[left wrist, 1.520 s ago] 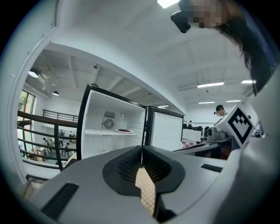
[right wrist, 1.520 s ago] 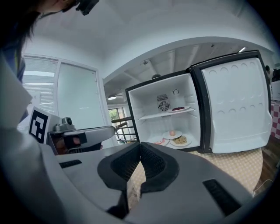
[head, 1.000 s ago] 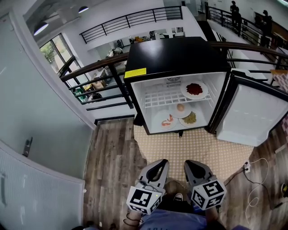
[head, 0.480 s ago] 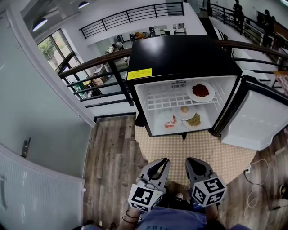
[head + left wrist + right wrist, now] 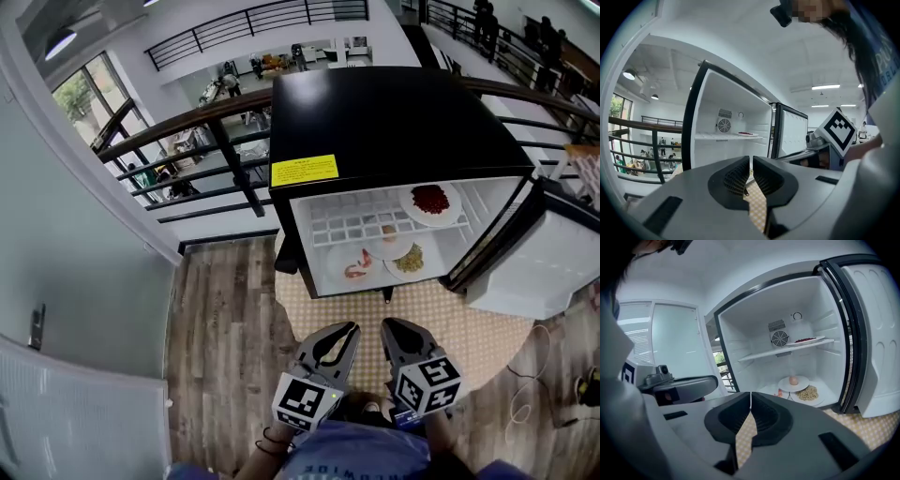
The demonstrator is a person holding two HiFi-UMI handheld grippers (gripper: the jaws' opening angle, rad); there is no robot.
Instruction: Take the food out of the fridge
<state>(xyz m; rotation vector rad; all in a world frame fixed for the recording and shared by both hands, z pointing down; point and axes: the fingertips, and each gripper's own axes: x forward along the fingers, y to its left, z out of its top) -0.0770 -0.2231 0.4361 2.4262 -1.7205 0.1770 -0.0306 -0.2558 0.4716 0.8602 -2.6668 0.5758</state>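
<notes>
A small black fridge [image 5: 394, 112] stands open ahead, its white door [image 5: 534, 272] swung to the right. On its wire shelf lies a plate of red food [image 5: 430, 201]. On the fridge floor sit a plate with an egg [image 5: 793, 381], a plate of noodles [image 5: 808, 393] and a plate with shrimp [image 5: 354, 267]. My left gripper [image 5: 349, 330] and right gripper [image 5: 388, 327] hang side by side low over the mat, well short of the fridge. Both are shut with nothing between the jaws.
A patterned beige mat [image 5: 403, 319] lies on the wood floor [image 5: 225, 347] before the fridge. A dark railing [image 5: 187, 131] runs behind it. White cables [image 5: 539, 375] trail at the right. A white wall panel [image 5: 75, 412] stands at the left.
The fridge has grown larger and nearer in the head view as I came toward it. Both grippers stayed shut and side by side.
</notes>
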